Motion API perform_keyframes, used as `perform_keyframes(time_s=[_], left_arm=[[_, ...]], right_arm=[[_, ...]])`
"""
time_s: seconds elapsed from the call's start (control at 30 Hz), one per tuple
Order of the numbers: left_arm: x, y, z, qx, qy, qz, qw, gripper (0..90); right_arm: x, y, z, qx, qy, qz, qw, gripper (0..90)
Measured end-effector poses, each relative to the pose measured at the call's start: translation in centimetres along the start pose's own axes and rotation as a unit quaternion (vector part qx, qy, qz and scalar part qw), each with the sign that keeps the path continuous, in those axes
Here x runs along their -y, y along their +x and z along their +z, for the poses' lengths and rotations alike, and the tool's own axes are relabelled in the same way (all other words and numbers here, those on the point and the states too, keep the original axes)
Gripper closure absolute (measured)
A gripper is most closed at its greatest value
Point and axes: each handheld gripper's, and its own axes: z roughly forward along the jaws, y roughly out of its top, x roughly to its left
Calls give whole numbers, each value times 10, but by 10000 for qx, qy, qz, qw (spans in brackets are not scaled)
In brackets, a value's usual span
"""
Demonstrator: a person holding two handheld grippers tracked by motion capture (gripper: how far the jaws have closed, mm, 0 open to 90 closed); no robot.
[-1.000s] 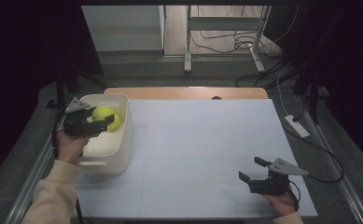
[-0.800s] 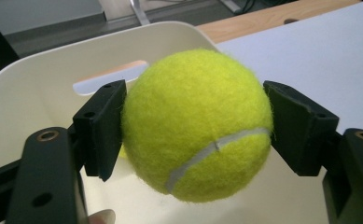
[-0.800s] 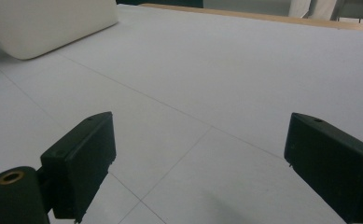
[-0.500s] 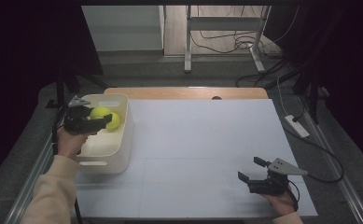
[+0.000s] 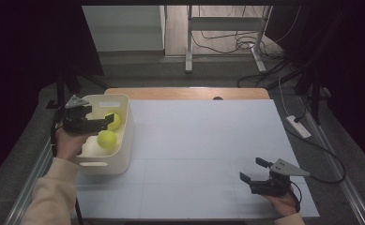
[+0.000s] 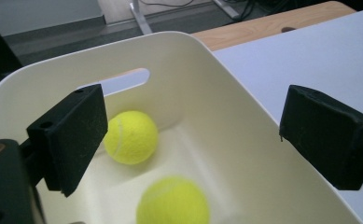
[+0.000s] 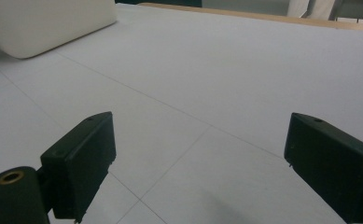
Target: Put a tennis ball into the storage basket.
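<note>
Two yellow-green tennis balls sit inside a cream-white plastic bin [image 5: 124,140] at about nine o'clock on the table. The bin is rectangular with rounded corners and a slot handle cut in each short wall, and it stands upright on the white table cover. The far ball [image 6: 130,136] rests on the bin's floor toward the back wall, its pale seam curving down one side. The near ball [image 6: 173,201] looks blurred, toward six o'clock of the first, close but apart.
</note>
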Motion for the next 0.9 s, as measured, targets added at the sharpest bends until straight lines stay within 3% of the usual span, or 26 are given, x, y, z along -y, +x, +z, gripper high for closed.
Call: perform_keyframes(time_s=[0.23, 0.33, 0.63, 0.9], left_arm=[[3, -8, -5, 335, -158, 33, 9993, 83], [7, -17, -7, 524, -283, 167, 9981, 88], [9, -31, -12, 762, -470, 284, 9956, 93], [9, -51, -16, 1134, -652, 468, 9903, 95]], right_arm=[[0, 1, 0, -7, 4, -21, 10000, 90], [0, 1, 0, 0, 14, -8, 10000, 90], [0, 1, 0, 14, 12, -33, 10000, 90], [0, 1, 0, 12, 19, -44, 10000, 90]])
